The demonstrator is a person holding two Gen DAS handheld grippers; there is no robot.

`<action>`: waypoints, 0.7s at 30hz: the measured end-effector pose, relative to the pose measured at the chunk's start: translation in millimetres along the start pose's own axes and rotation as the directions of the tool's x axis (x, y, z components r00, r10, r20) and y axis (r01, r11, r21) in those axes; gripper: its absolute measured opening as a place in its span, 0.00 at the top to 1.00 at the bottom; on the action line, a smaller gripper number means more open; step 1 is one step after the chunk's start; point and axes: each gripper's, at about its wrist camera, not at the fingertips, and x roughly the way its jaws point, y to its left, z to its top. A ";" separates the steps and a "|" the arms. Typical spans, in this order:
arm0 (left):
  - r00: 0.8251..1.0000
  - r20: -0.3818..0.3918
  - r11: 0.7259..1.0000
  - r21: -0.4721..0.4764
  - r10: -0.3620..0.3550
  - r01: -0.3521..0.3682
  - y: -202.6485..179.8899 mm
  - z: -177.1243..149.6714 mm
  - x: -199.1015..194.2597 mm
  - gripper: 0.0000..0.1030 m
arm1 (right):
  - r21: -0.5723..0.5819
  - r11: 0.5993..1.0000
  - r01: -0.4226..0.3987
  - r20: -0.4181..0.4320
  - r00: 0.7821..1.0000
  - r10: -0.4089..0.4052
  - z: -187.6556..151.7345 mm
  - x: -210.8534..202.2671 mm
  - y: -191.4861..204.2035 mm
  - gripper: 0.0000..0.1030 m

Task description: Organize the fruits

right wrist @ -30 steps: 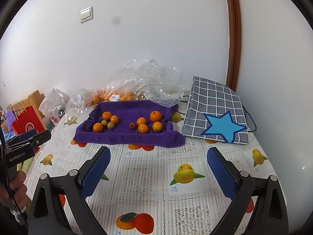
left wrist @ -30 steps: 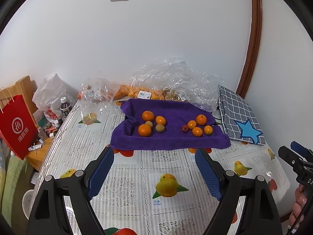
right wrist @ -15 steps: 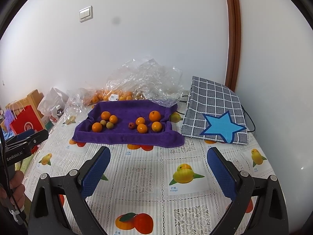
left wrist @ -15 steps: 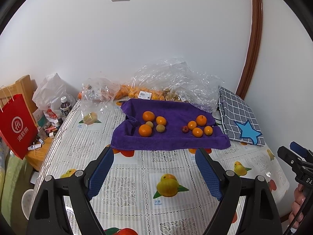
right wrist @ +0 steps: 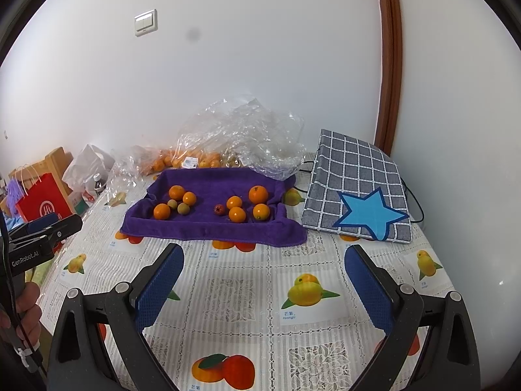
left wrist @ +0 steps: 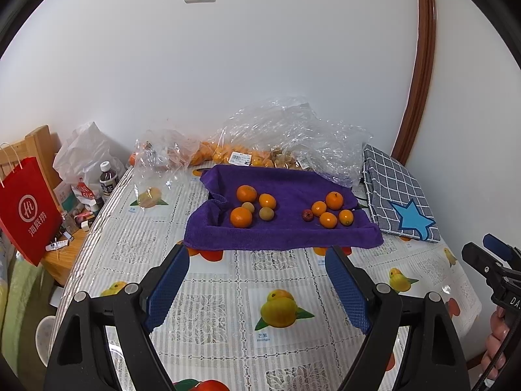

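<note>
**Readable text in your two views**

On your left gripper (right wrist: 45, 228), its body reads "GenRobot.AI". The tablecloth (right wrist: 241, 293) labels its printed fruit "mango". The red paper bag (left wrist: 27, 210) shows a circled logo above Chinese characters.

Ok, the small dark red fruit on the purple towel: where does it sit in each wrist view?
Left wrist view: the small dark red fruit lies right of centre on the purple towel, at the left edge of the right-hand orange cluster.
Right wrist view: the same fruit sits near the towel's middle, between the two clusters.
Shared landmark: the checked grey cushion with a blue star, right of the towel.
</note>
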 end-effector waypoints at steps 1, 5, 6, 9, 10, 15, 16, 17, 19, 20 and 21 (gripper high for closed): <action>1.000 0.000 1.000 -0.001 0.000 0.000 -0.2 -0.1 -0.4 0.18 | 0.000 1.000 0.000 -0.001 1.000 0.000 0.1 0.0 0.0 0.05; 1.000 0.002 1.000 0.000 0.001 -0.001 0.0 -0.2 -0.4 0.18 | -0.001 1.000 -0.002 0.001 1.000 0.002 0.2 0.1 -0.7 0.05; 1.000 0.002 1.000 0.001 -0.001 0.001 -0.2 0.1 -0.2 0.18 | -0.002 1.000 -0.001 0.001 1.000 0.001 0.2 -0.1 -0.4 0.05; 1.000 0.002 1.000 0.002 0.002 -0.002 -0.7 -0.2 -0.4 0.18 | -0.003 1.000 0.000 0.000 1.000 0.000 0.2 0.1 -0.6 0.05; 1.000 0.002 1.000 0.002 0.002 -0.002 -0.8 -0.4 -0.5 0.18 | -0.002 1.000 -0.001 0.001 1.000 0.001 0.2 -0.2 -0.4 0.05; 1.000 0.002 1.000 -0.002 0.004 -0.004 -1.4 -1.2 -0.9 0.18 | -0.004 1.000 0.001 0.001 1.000 -0.001 0.2 -0.4 -0.3 0.05; 1.000 0.002 1.000 -0.002 0.003 -0.003 -1.3 -1.2 -1.0 0.18 | -0.003 1.000 0.001 0.001 1.000 -0.001 0.1 -0.6 0.2 0.05; 1.000 0.003 1.000 -0.002 0.003 -0.003 -1.4 -1.2 -1.0 0.18 | -0.003 1.000 0.000 0.001 1.000 0.000 0.2 -0.6 0.1 0.05; 1.000 0.002 1.000 -0.001 0.001 -0.001 -1.8 -0.5 -0.7 0.18 | -0.003 1.000 0.002 0.001 1.000 -0.002 0.2 -1.1 0.4 0.05; 1.000 0.003 1.000 -0.001 0.002 -0.002 -1.7 -0.4 -0.8 0.18 | -0.003 1.000 0.002 0.002 1.000 -0.002 0.3 -1.8 0.5 0.05; 1.000 0.004 1.000 0.000 0.002 -0.002 -1.6 -0.3 -0.9 0.18 | -0.003 1.000 0.002 0.004 1.000 -0.002 0.4 -2.0 0.3 0.05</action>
